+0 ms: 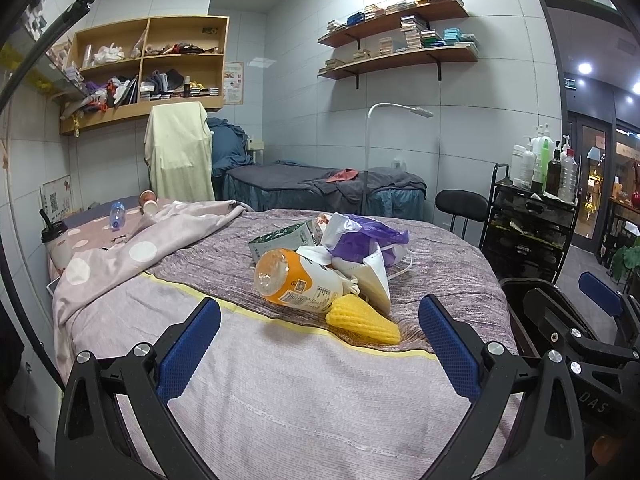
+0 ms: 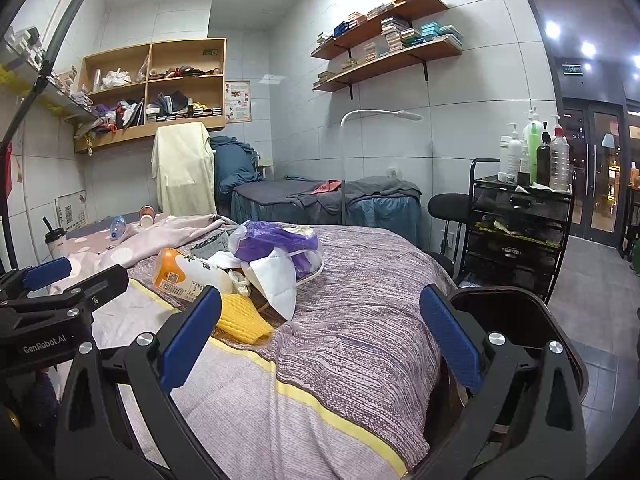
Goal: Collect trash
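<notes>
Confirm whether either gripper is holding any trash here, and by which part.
Nothing is held. The left gripper and right gripper both hang over the bed with jaws wide open and empty, short of the trash pile.

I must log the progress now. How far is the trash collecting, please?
Nothing looks collected yet. The orange bottle, yellow foam net, white mask, purple bag and green box all lie on the bed. Left gripper and right gripper are open and empty. Everything remains to move.

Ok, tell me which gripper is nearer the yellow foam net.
Left. The left gripper faces the yellow foam net almost head-on; the right gripper sits off to its right.
</notes>
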The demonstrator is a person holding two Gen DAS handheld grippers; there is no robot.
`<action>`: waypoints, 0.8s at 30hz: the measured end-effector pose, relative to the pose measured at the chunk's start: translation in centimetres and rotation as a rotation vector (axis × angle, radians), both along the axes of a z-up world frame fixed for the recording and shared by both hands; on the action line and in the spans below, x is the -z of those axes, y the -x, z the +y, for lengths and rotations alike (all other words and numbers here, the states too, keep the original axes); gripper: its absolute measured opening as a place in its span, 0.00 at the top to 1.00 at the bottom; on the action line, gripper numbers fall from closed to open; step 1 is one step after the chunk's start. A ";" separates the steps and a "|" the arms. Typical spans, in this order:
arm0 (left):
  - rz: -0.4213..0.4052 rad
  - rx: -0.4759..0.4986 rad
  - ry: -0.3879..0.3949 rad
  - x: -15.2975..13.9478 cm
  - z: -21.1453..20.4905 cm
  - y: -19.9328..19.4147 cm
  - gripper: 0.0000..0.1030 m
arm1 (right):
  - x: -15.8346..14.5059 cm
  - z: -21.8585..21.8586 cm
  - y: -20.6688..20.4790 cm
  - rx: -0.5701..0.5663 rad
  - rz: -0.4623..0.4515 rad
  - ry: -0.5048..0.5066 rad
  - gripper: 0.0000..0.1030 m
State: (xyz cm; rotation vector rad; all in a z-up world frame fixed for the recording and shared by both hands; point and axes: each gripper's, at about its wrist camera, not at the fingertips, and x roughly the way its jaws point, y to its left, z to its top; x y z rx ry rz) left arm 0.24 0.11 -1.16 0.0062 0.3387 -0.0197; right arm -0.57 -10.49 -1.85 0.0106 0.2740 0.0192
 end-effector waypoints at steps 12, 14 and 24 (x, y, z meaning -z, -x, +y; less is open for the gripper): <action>0.013 0.001 0.002 0.2 0.0 -0.3 0.06 | 0.2 -0.1 -0.3 -0.002 0.011 0.001 0.05; 0.014 0.000 0.001 0.3 0.0 -0.3 0.06 | 0.2 -0.1 -0.3 -0.002 0.014 0.000 0.05; 0.110 0.016 0.022 1.7 1.1 -2.0 0.06 | 0.9 0.1 -3.2 -0.092 0.147 0.001 0.05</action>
